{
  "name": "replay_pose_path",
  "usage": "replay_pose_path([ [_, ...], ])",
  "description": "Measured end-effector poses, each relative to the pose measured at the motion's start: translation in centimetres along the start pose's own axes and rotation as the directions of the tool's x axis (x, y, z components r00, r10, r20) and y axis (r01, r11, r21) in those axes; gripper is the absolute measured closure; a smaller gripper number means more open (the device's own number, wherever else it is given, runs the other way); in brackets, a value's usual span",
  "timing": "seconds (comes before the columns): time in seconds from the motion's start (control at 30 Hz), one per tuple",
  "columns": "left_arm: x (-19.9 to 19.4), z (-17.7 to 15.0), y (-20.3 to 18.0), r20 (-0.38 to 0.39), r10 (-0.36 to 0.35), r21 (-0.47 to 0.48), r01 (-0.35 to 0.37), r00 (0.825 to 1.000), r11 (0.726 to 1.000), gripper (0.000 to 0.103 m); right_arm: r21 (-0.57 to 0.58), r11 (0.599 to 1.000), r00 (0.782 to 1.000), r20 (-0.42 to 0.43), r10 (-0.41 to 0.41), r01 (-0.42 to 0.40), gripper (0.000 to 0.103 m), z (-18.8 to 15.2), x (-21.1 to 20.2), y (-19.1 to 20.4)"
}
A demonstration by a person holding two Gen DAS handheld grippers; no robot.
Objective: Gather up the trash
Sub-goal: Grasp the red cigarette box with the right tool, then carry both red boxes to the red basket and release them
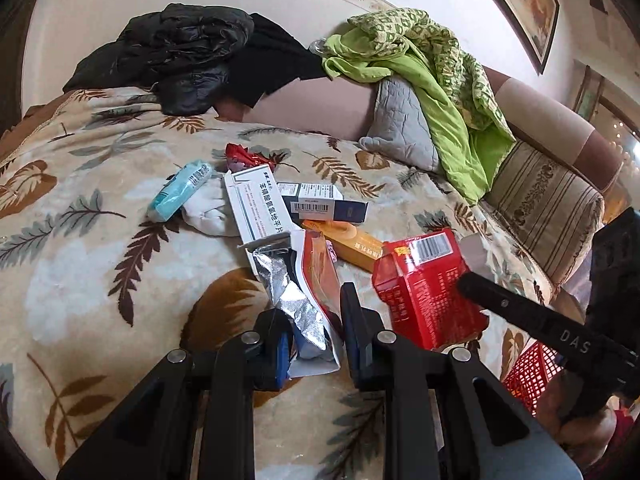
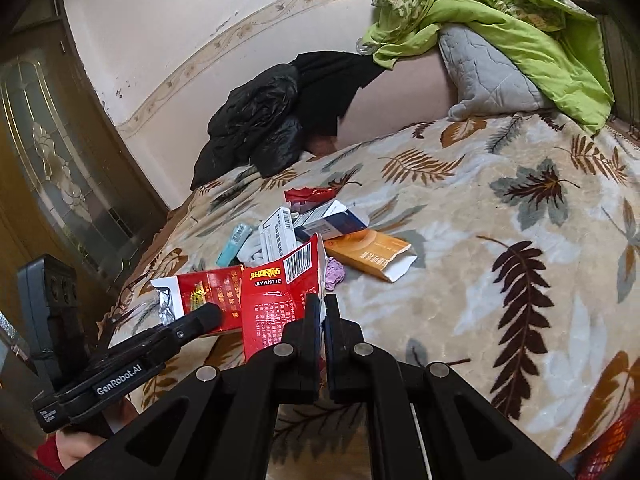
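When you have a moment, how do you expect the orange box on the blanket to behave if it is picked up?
The orange box is probably light and likely empty, since its torn end flap hangs open. Thin card may crush under a firm pinch. Lying flat on the soft leaf-print blanket, it should not roll.

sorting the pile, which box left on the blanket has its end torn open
The orange box: its near end gapes, white and ragged. The white box and blue-and-white box look intact.
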State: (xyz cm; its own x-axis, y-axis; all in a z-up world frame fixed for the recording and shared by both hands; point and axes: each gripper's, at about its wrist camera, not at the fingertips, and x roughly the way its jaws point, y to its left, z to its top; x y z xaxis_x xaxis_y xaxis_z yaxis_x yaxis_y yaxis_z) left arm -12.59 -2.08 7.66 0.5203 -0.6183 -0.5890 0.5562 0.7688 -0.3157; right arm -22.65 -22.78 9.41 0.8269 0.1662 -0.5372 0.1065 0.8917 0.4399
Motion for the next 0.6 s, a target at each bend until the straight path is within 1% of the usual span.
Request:
replay_pose_path([
  [0.6,0.65,-0.04,-0.84,-0.012,-0.014,0.028,0.015,1.0,0.999,0.082,0.009,1.0,1.0,0.006,-0.01,0.01,0.1,-0.05,-0.51,-0.35],
])
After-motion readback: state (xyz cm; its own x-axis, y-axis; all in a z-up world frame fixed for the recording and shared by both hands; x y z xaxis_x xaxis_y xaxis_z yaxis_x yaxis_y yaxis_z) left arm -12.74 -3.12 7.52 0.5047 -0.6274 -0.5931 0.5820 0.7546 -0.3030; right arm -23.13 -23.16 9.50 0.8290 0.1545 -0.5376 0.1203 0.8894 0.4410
